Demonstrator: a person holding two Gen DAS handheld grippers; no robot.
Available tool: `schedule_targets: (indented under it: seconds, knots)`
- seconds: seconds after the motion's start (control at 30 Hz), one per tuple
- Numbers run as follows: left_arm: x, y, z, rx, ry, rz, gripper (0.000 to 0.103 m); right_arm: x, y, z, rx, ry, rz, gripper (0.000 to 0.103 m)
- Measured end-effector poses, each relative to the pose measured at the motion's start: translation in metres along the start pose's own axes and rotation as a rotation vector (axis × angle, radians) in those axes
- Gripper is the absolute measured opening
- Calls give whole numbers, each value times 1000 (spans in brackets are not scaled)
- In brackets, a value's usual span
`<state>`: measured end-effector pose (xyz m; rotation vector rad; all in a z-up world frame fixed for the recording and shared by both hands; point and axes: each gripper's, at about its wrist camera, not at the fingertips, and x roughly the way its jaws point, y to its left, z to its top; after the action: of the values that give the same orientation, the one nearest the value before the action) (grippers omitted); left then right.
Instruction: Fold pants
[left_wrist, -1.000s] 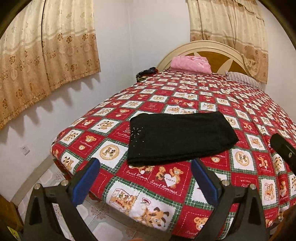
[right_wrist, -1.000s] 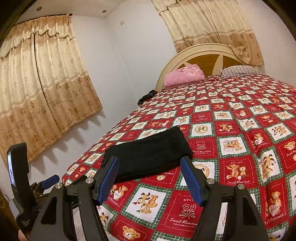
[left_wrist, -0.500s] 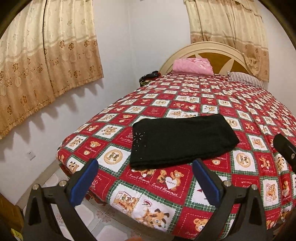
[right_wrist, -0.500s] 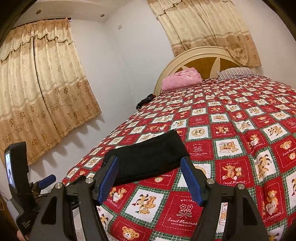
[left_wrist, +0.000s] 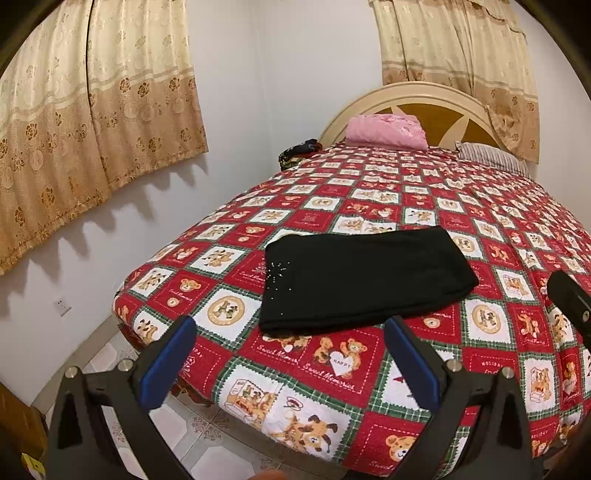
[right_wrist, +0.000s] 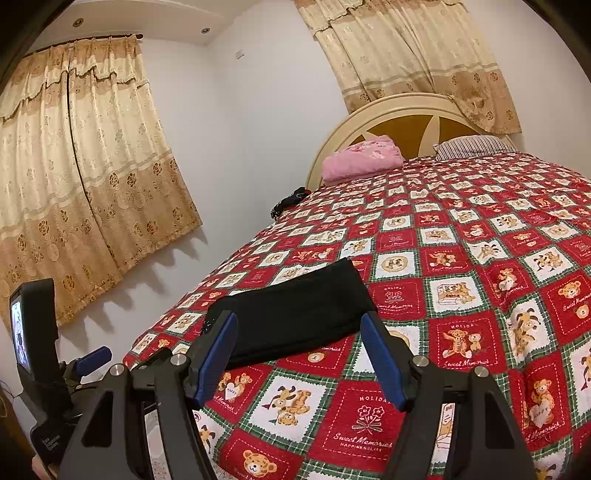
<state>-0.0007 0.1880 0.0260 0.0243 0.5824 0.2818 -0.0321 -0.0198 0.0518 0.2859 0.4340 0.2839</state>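
Observation:
Black pants (left_wrist: 364, 275) lie folded into a flat rectangle near the foot of the bed (left_wrist: 406, 206), on a red and white teddy-bear quilt; they also show in the right wrist view (right_wrist: 295, 314). My left gripper (left_wrist: 290, 360) is open and empty, held back from the pants above the bed's near corner. My right gripper (right_wrist: 299, 354) is open and empty, just short of the pants' near edge. The left gripper's body (right_wrist: 40, 354) shows at the left of the right wrist view.
A pink folded blanket (left_wrist: 388, 131) and a striped pillow (left_wrist: 491, 155) lie at the headboard (left_wrist: 424, 107). A dark item (left_wrist: 299, 151) sits at the bed's far left edge. Curtains (left_wrist: 92, 122) hang on the left wall; tiled floor (left_wrist: 207, 432) lies below the bed corner.
Both grippers have drawn back and risen slightly from the bed, staying open. The folded pants have not moved.

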Motion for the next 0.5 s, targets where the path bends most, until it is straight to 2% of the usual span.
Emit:
schedule_targets:
  seconds: [0.2, 0.5]
  knots:
    - [-5, -3, 3, 14, -39, 28, 103, 0, -2, 1, 4, 1, -5, 71]
    - [-1, -6, 4, 9, -10, 30, 103, 0, -7, 1, 14, 5, -22, 71]
